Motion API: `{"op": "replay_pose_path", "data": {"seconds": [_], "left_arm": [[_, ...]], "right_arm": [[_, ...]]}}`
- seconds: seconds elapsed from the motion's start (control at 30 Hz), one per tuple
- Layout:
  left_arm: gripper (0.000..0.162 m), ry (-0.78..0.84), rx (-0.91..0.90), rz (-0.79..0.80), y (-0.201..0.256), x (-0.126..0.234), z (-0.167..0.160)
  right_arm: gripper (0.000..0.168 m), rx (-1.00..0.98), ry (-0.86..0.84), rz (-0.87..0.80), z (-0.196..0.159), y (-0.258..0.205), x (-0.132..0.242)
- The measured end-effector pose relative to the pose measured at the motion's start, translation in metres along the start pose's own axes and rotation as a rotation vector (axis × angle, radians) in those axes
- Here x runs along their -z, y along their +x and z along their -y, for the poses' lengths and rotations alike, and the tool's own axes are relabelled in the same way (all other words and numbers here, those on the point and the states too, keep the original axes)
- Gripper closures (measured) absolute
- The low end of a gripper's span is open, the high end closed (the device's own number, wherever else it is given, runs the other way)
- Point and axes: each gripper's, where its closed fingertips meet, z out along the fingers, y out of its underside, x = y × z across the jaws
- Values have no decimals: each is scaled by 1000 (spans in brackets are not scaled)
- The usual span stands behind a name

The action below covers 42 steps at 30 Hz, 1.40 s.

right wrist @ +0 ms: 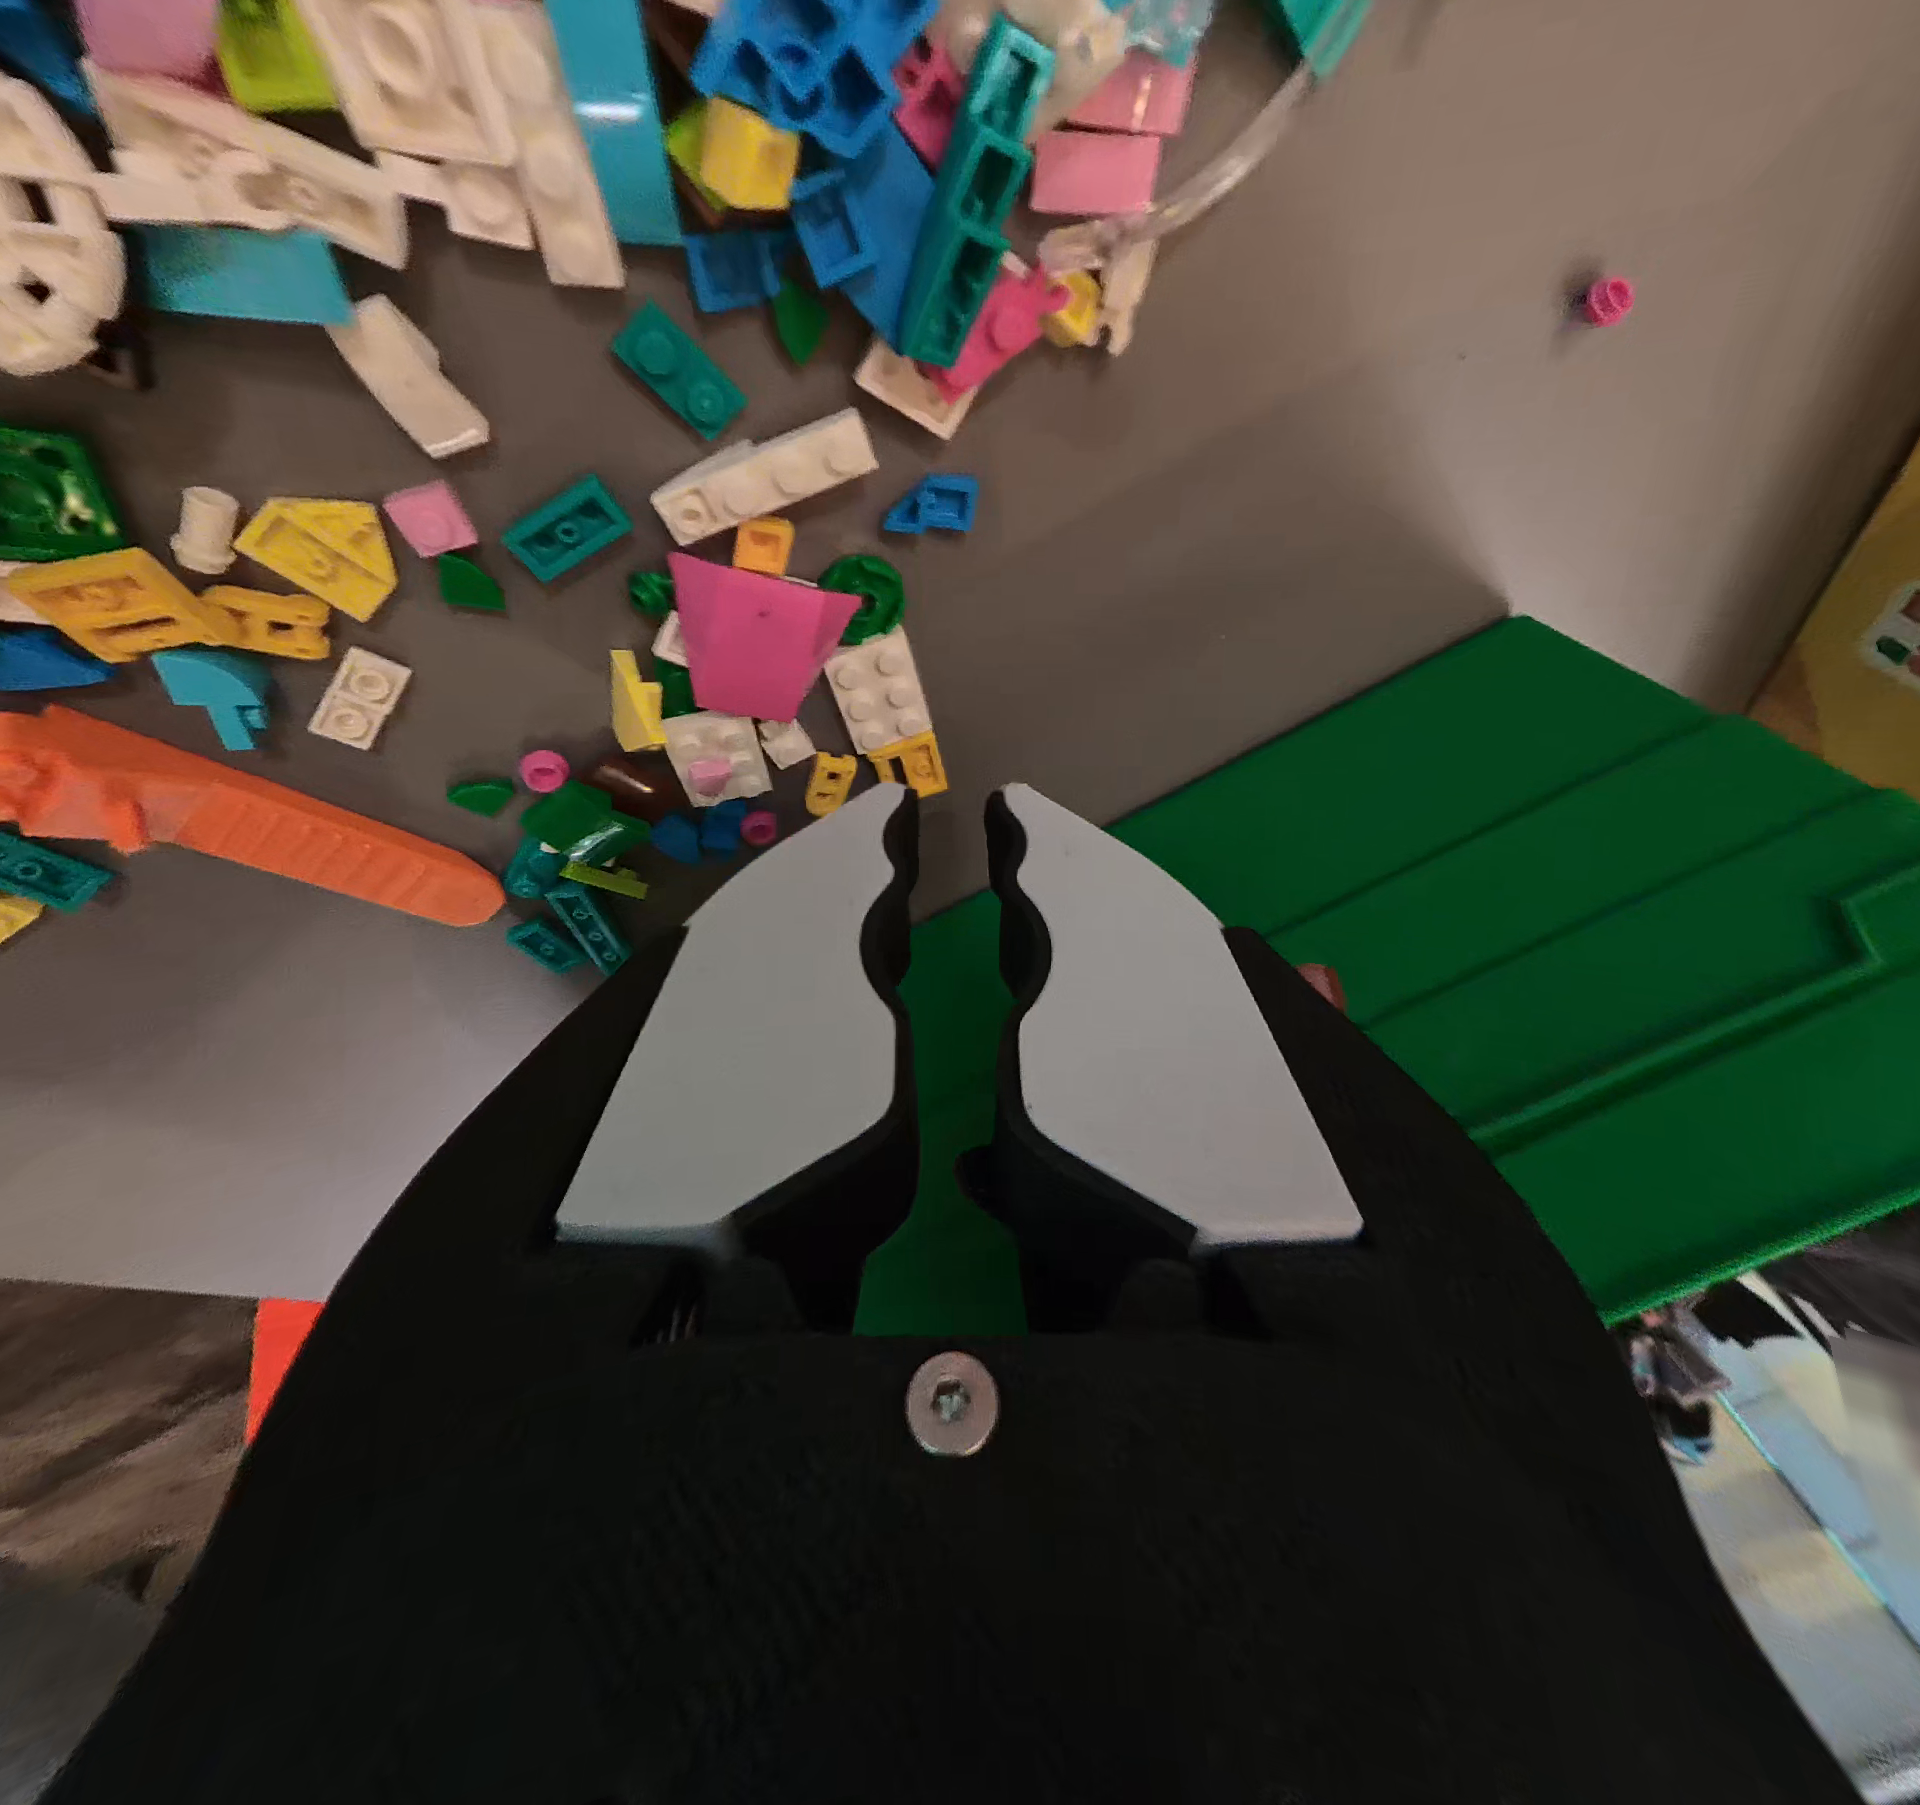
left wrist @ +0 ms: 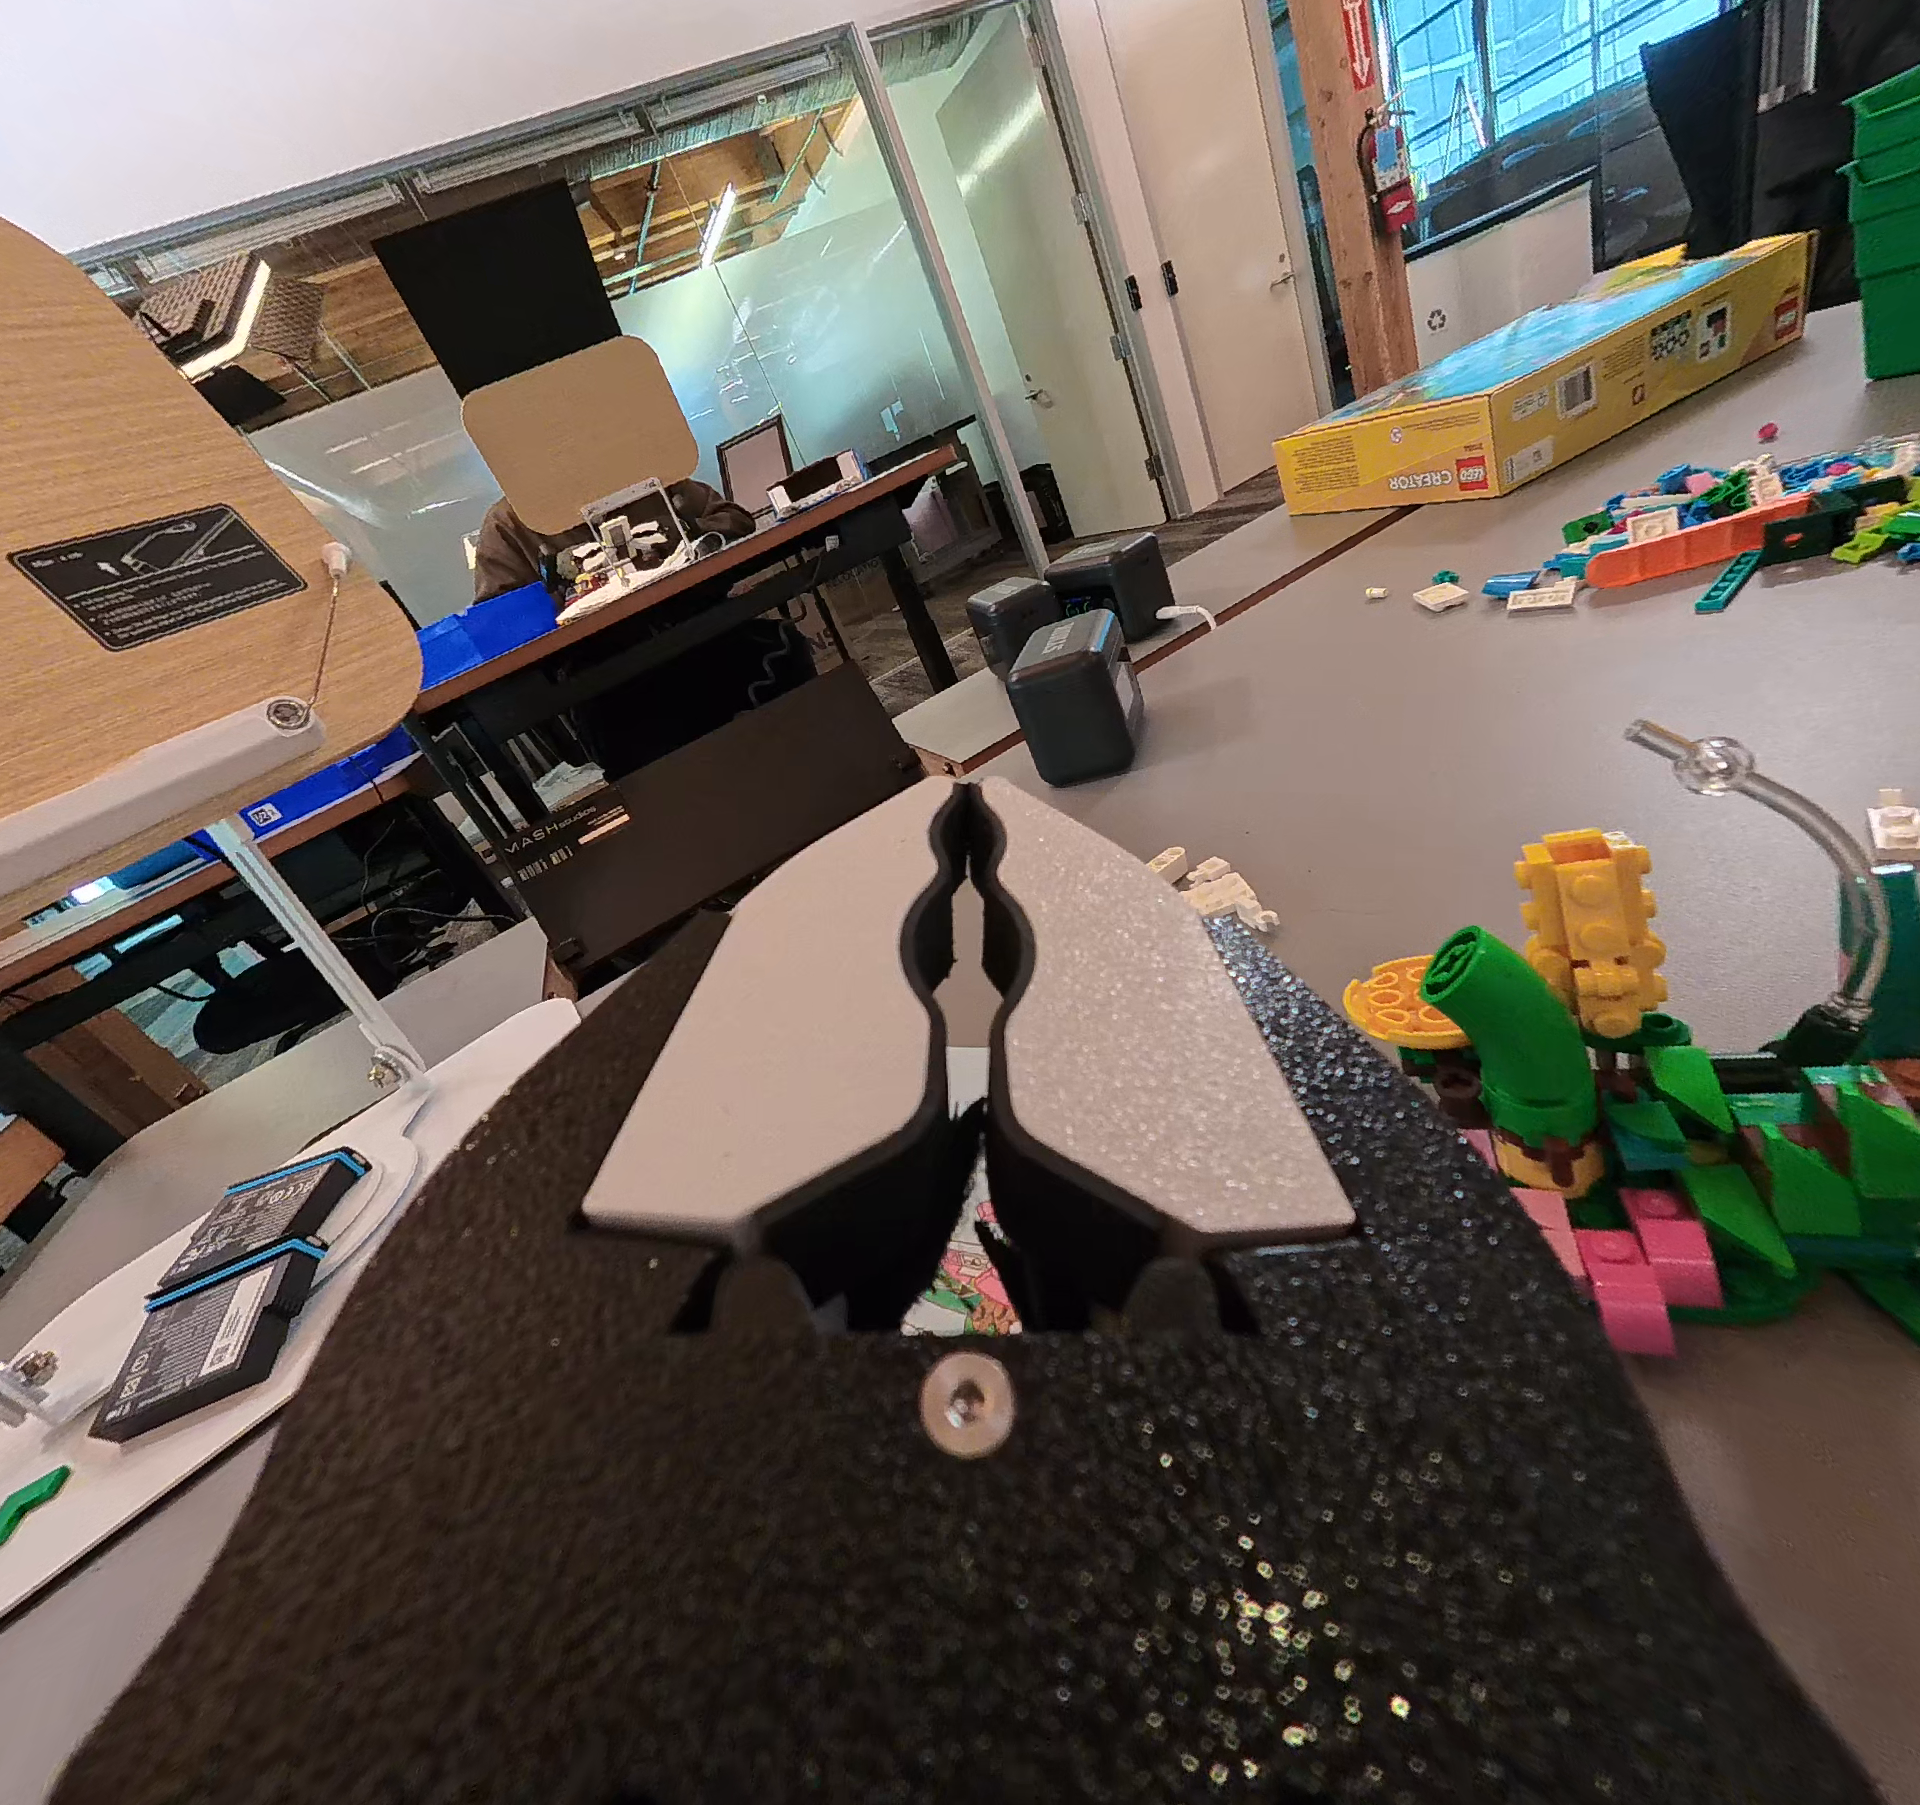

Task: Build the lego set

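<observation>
Left gripper [left wrist: 971,810]: jaws together, empty, raised beside the half-built model [left wrist: 1621,1121], which stands to its right on the grey table [left wrist: 1351,716].
Model: green leaves, pink base, yellow studded stack, upright.
Right gripper [right wrist: 951,799]: jaws slightly apart, empty, hovering over the loose bricks [right wrist: 623,197]; likely the picking hand.
Pink sloped piece [right wrist: 753,638]: just ahead and slightly left of those tips, wide edge away from them.
Orange separator [right wrist: 239,810]: far left of that piece.
Green bin [right wrist: 1558,924]: to its right.

Grey table [left wrist: 1403,716], bearing a spread of loose bricks [right wrist: 727,321] with an orange tool [right wrist: 260,810] at its edge; yellow box [left wrist: 1538,394] lying flat beyond; half-built green model [left wrist: 1683,1153] near; three dark blocks [left wrist: 1075,706]; green bins [right wrist: 1507,924].
</observation>
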Motion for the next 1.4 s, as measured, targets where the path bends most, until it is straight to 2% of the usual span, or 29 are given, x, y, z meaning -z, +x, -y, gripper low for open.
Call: {"op": "replay_pose_path", "data": {"seconds": [0.03,0.23,0.47,0.57,0.73,0.97,1.13,1.27,1.4], "left_arm": [[162,-1,1,-1,0,0,0],[162,-2,5,0,0,0,-1],[162,-1,3,-1,0,0,-1],[162,-1,3,-2,1,0,-1],[162,1,1,-3,1,0,0],[162,2,2,-3,1,0,1],[162,3,1,-2,1,0,1],[162,3,-1,-1,1,1,1],[162,4,0,4,-1,2,1]], "right_arm": [[157,-12,6,0,-1,1,0],[158,-25,-8,159,-11,-29,2],[154,-18,-11,236,-22,-58,-2],[152,-43,25,277,-15,-69,0],[154,-76,-18,227,-15,-65,-8],[156,-68,148,209,11,-63,7],[152,32,301,277,27,-87,30],[152,92,399,115,39,-82,37],[150,-40,636,25,60,-74,56]]}}
